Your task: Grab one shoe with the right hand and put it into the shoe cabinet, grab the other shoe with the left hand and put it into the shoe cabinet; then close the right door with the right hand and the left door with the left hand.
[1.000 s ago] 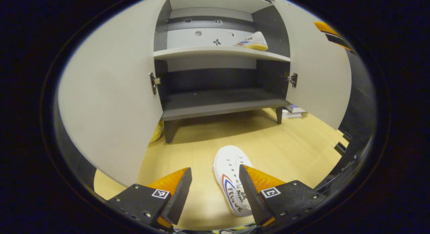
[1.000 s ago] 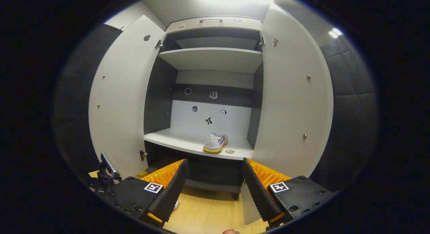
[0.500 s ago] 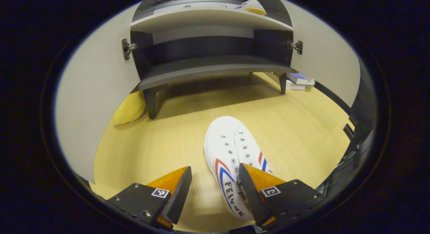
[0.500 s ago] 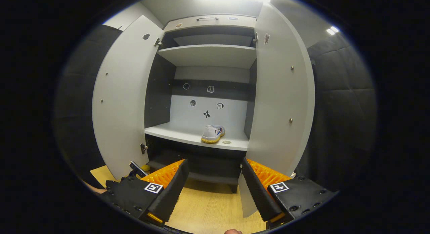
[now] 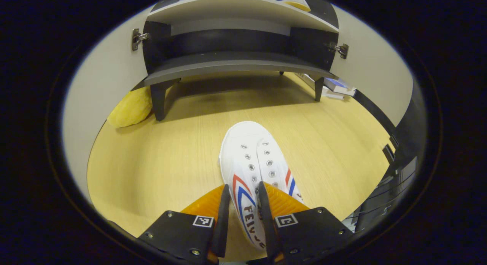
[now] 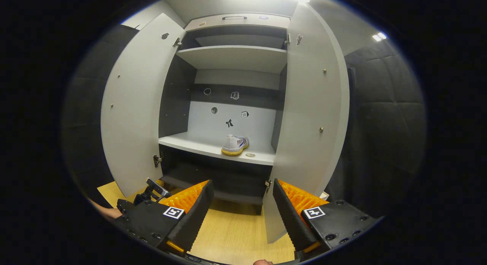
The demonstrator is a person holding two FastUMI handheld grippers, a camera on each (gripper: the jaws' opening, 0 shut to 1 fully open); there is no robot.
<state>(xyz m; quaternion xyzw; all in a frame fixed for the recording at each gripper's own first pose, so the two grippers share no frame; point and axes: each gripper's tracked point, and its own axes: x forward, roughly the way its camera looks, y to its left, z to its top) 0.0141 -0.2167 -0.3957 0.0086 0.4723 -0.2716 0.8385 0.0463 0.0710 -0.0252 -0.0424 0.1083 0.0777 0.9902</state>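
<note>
Two shoes, both white canvas with red and blue stripes. One shoe on the floor [image 5: 254, 170] lies on pale wood-grain boards, toe toward the shoe cabinet [image 6: 232, 59]; the left tongs [image 5: 242, 208] are clenched on its side wall near the heel, one finger inside the opening and one outside, and the heel end is cut off behind the fingers. The other shoe on the shelf [image 6: 234, 144] sits on the light middle shelf, with a yellowish sole, well inside the cabinet; a small round thing beside it is too small to make out.

Two doors, flat and pale grey, both stand swung wide: the left door [image 6: 133, 109] and the right door [image 6: 310, 116]. Small stickers dot the cabinet's back panel. The right tongs [image 6: 241, 211] hang released, gripping nothing, before the dark lower shelf.

A lumpy yellow object [image 5: 131, 109] lies by the cabinet's front leg, partly hidden by the door.
</note>
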